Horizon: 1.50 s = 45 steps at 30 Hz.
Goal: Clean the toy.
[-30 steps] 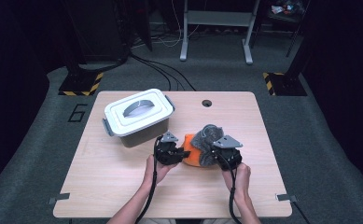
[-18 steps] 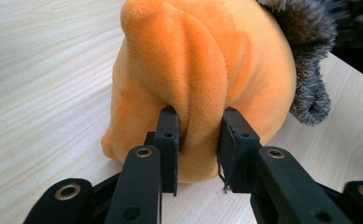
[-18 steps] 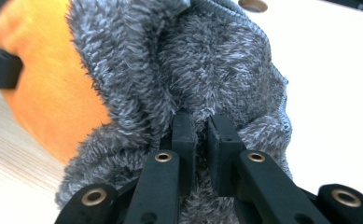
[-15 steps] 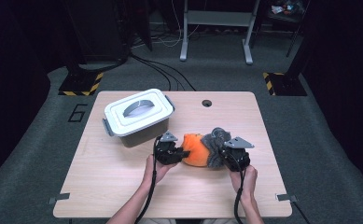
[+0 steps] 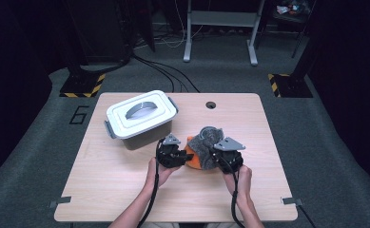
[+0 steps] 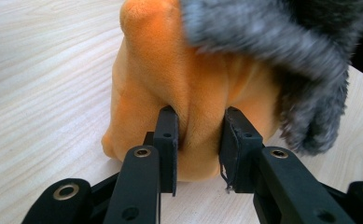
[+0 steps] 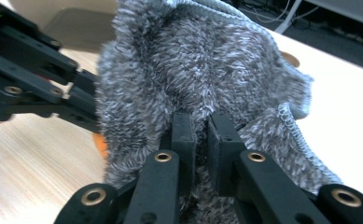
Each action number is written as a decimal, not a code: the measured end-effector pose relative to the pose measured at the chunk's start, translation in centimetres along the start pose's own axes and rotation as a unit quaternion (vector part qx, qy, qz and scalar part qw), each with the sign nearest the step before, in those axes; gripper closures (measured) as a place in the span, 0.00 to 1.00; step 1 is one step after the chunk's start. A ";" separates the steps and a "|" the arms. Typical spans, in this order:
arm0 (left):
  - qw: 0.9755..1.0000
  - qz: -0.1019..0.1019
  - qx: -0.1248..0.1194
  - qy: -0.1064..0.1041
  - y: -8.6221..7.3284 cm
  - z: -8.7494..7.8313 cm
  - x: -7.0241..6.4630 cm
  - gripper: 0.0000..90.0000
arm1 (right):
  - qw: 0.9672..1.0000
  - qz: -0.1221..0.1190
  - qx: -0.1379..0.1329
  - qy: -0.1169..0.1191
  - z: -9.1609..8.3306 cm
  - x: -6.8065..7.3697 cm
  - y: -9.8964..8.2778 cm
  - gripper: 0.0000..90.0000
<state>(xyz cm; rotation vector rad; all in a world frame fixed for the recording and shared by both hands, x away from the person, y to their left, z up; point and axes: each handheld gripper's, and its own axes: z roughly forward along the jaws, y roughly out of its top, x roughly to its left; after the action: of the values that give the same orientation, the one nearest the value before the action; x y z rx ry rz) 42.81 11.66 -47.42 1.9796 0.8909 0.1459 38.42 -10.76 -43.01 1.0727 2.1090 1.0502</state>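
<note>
Orange plush toy (image 5: 190,156) sits at the centre of the high view, on the worktop (image 5: 125,190) below and right of the lidded white box (image 5: 141,118), with a grey fuzzy cover (image 5: 207,142) draped over its right side. My left hand-held gripper (image 5: 179,156) pinches a fold of the orange plush, jaws partly closed on it; my right hand-held gripper (image 5: 220,159) is clamped nearly shut on the grey fabric. I judge the step is pulling the cover along the toy, so I should hold the left side steady and draw the right evenly, without tearing the knit edge. The left gripper view shows the pads (image 6: 167,135) sunk into the plush, which the high view hides; the right gripper view shows the ribbed hem (image 7: 291,121) of the cover.
</note>
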 end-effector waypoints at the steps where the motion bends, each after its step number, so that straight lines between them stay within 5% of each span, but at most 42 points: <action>1: 1.000 -0.002 -0.001 0.000 0.0 0.1 -0.1 0.77 | 1.000 0.009 0.000 0.000 0.0 -0.4 -0.2 0.91; 14: 1.000 0.003 0.000 -0.001 0.1 0.1 -0.1 0.76 | 0.996 0.079 0.030 -0.017 1.0 -3.9 -3.5 0.91; 20: 1.000 0.007 0.003 -0.002 0.1 0.1 -0.2 0.73 | 0.996 0.081 0.039 -0.018 1.4 -4.3 -4.1 0.91; 24: 0.999 0.039 0.001 -0.004 0.0 -0.2 -0.2 0.56 | 0.996 0.078 0.041 -0.024 1.3 -4.2 -4.0 0.91; 28: 0.994 0.106 0.030 0.028 -0.4 -0.1 -0.9 0.39 | 0.996 0.078 0.041 -0.023 1.3 -4.3 -4.1 0.91; 30: 0.988 0.137 0.043 0.049 -0.6 0.4 -1.3 0.37 | 0.996 0.077 0.040 -0.024 1.4 -4.3 -4.0 0.91; 33: 0.987 0.147 0.038 0.060 -0.5 0.8 -1.5 0.45 | 0.996 0.077 0.039 -0.026 1.4 -4.2 -3.9 0.91; 38: 0.989 0.134 0.029 0.058 -0.4 0.8 -1.5 0.74 | 0.996 0.074 0.036 -0.027 1.2 -4.2 -3.8 0.91; 45: 0.998 0.057 0.004 0.032 -0.4 0.3 -0.9 0.81 | 0.997 0.065 0.010 -0.031 0.0 -3.6 -2.9 0.91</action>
<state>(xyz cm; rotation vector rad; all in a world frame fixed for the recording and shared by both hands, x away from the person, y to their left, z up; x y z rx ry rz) 42.13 10.97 -47.68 2.0424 0.8214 0.2735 39.13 -14.93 -45.02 1.2492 2.0275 1.0445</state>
